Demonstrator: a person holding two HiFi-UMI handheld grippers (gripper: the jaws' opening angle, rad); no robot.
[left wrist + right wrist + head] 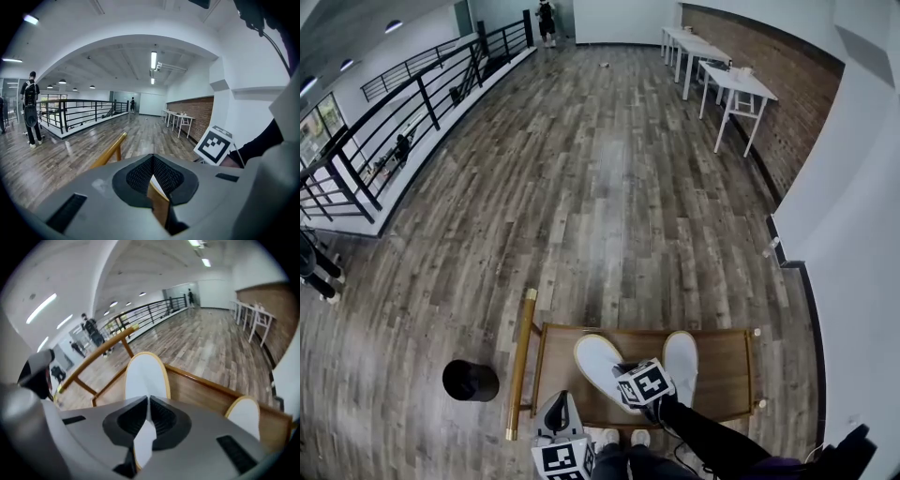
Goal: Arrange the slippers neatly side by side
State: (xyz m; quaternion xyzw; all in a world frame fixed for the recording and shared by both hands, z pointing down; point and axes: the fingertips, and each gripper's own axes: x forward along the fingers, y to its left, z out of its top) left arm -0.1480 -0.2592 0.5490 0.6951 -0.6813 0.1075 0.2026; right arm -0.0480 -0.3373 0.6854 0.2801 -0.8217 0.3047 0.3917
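Two white slippers with tan edging lie on a low wooden tray. The left slipper is slanted, toe toward the far left; the right slipper points straight away. My right gripper is shut on the heel end of the left slipper, whose white sole runs out past the jaws. The other slipper shows at the lower right of that view. My left gripper hovers at the tray's near left corner, its jaws together with nothing in them.
A wooden handle rail runs along the tray's left side. A black round object stands on the plank floor to its left. White tables line the brick wall far right. A black railing borders the left, with people standing beyond it.
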